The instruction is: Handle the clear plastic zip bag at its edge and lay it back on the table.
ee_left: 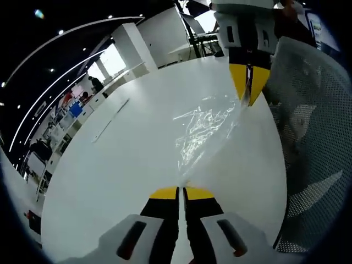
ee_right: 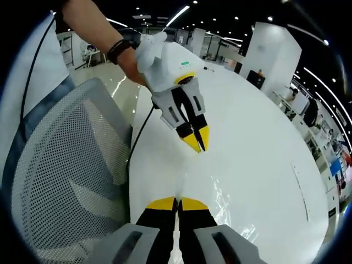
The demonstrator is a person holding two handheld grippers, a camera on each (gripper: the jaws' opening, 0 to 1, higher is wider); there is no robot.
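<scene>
The clear, crinkled plastic zip bag (ee_left: 206,129) is hanging stretched between the two grippers, just above the round white table (ee_left: 126,165). In the left gripper view, the film is running from the yellow tips of the left gripper (ee_left: 181,191) across to the yellow tips of the right gripper (ee_left: 248,88), and light is glinting off its creases. In the right gripper view, the bag (ee_right: 231,206) is showing as a faint sheen beside the right gripper (ee_right: 177,202), while the left gripper (ee_right: 198,142) is reaching in from above, held in a person's hand (ee_right: 151,55).

Both grippers are clamping opposite edges of the bag, with each pair of jaws pressed together on the film. The edge grasp therefore appears complete. The bag is judged to be not yet laid down, since it is pulling taut between the tips rather than lying slack; whether its middle is touching the tabletop cannot be told.

What is remaining: lowering both edges to the surface and parting the jaws. A grey mesh chair back (ee_right: 60,176) is standing at the table's edge, near the grippers.
</scene>
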